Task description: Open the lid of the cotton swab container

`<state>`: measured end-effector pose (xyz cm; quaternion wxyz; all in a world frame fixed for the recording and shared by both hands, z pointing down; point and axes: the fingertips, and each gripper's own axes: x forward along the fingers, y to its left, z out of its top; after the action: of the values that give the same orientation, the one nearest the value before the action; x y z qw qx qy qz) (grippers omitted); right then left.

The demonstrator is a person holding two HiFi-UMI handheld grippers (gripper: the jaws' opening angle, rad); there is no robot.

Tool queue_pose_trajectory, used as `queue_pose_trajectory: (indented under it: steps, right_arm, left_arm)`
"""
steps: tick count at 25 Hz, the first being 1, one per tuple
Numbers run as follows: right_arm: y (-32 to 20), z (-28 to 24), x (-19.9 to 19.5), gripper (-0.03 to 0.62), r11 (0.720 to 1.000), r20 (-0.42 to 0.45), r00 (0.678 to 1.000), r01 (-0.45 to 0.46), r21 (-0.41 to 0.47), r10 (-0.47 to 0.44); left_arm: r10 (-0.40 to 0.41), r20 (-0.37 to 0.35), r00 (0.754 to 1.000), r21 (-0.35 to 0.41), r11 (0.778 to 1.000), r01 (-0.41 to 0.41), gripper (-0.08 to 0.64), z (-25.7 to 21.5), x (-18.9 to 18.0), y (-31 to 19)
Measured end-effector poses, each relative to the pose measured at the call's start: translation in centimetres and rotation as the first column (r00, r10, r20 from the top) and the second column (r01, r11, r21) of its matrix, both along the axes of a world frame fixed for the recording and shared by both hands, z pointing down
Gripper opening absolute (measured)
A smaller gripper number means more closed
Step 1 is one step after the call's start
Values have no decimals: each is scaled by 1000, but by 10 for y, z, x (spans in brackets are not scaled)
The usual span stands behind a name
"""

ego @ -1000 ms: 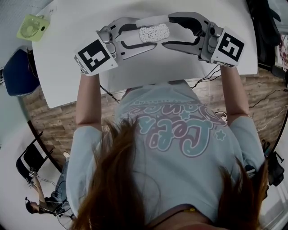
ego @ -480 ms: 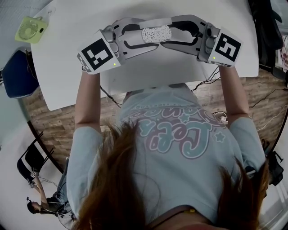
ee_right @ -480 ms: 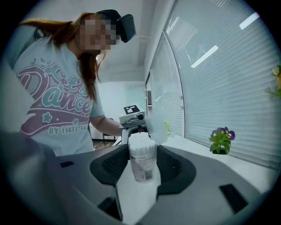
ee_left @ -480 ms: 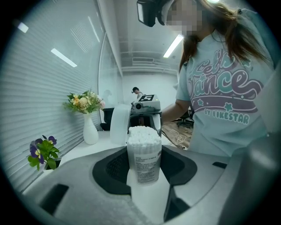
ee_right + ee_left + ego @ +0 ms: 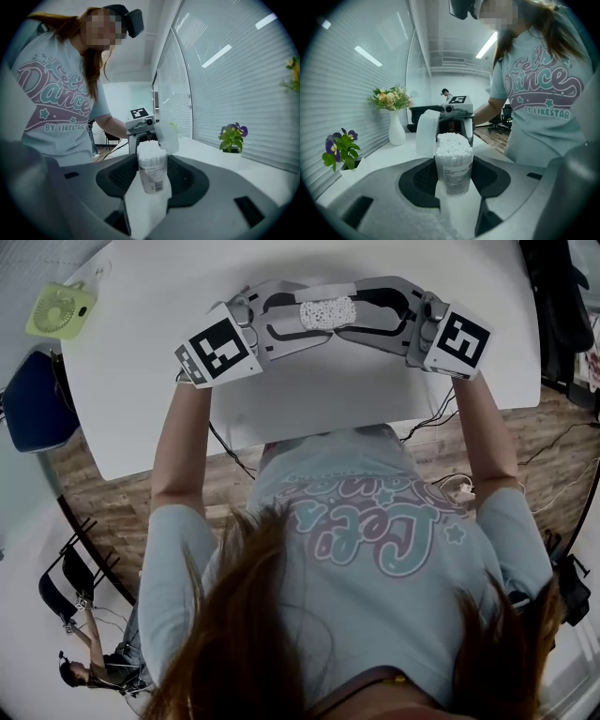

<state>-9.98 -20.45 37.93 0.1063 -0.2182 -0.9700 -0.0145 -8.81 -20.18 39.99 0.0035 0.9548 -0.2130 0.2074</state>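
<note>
The left tongs [image 5: 309,315] are clamped on the cotton swab container [image 5: 326,312], its clear body squeezed between their dark pads in the left gripper view [image 5: 453,174]. The right tongs [image 5: 349,315] come at the same container from the other side. They have just been closing, and in the right gripper view [image 5: 151,183] they grip the container [image 5: 152,171] at about the same narrow width as the left pair. The two tools face each other tip to tip, with their marker cubes [image 5: 217,351] at the outer ends.

The container [image 5: 453,165] stands upright between both pairs, packed with white swabs [image 5: 452,143] whose tips are exposed on top. Its lid [image 5: 425,133] is flipped open and stands up on the far side of the rim, still attached. From the head view it shows as a pale strip [image 5: 324,292] just beyond the swabs. Whether the base touches the tabletop [image 5: 141,390] cannot be told.

On the white tabletop, well to the far left, lies a small green fan [image 5: 59,307]. A white vase of flowers [image 5: 393,119] and a little pot of purple pansies [image 5: 341,151] stand along the window blinds; the pansies show again in the right gripper view [image 5: 232,137]. A blue chair [image 5: 37,397] sits off the tabletop's left edge.
</note>
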Motion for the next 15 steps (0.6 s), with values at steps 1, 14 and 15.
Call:
queue_pose_trajectory:
  steps: [1, 14, 15]
  right_arm:
    - [-1, 3, -2, 206, 1000, -1, 1000, 0, -1, 0]
    - [-12, 50, -14, 207, 1000, -92, 995, -28, 3, 29]
    - [-12, 52, -15, 207, 1000, -94, 995, -29, 1, 29]
  left_arm:
    - [-1, 7, 1000, -2, 1000, 1, 189, 4, -2, -1]
    - [3, 77, 997, -56, 998, 2, 189, 49, -14, -11]
    - [2, 80, 997, -59, 998, 3, 189, 52, -14, -12]
